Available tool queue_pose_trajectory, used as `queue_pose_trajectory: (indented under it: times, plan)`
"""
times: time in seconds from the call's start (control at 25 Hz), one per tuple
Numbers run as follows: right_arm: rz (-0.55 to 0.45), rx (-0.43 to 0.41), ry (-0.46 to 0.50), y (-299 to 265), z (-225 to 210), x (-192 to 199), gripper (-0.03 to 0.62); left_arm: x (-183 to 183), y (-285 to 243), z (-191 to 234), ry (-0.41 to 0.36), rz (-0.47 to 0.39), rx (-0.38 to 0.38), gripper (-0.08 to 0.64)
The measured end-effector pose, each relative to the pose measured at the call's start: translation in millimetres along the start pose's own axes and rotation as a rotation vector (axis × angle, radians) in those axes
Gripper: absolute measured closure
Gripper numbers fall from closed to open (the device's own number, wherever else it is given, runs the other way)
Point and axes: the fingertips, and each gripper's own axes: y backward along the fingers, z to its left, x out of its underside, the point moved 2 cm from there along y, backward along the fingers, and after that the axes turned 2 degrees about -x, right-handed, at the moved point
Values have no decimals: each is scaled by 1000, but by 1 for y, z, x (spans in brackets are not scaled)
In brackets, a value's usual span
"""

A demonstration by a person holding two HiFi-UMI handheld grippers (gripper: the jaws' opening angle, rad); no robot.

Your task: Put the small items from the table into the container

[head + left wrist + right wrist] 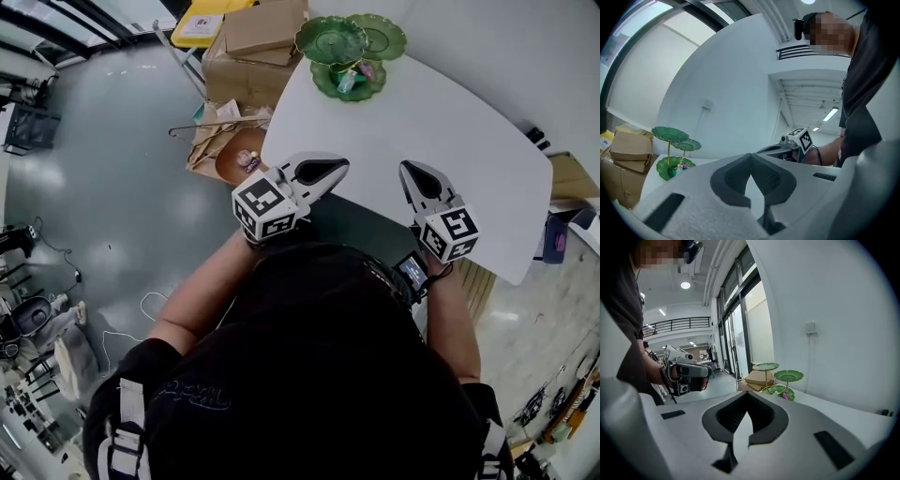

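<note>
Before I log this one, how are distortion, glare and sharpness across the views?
Head view: fisheye bends the white table's edge, soft glare on the grey floor, green tiered stand sharp. Left gripper view: dark round vignette, white wall evenly lit. Right gripper view: same vignette, ceiling lamp flares, stand small but clear.

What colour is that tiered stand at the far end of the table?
Green: the tiered stand has leaf-shaped dishes; clearest in the head view.
</note>
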Motion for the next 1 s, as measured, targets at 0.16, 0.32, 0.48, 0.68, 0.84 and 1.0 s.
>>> queue_pose_trajectory:
  times: [0.16,0.32,0.48,0.68,0.84,1.0]
  plan:
    - [-4,4,13,72,-4,21,575,19,-36,-64,14,12,17,555]
    - [-23,16,-22,146,-11,53,575,39,-71,-130,27,15,33,555]
    - [-33,31,-56,208,-11,87,575,58,-98,-196,48,21,58,555]
    - [-63,50,-120,255,3,115,577,75,-115,-253,43,52,99,556]
    - [-91,71,-150,272,8,121,577,82,-121,-274,35,88,133,557]
    - [-104,64,-161,282,14,123,577,89,-126,-285,51,103,126,555]
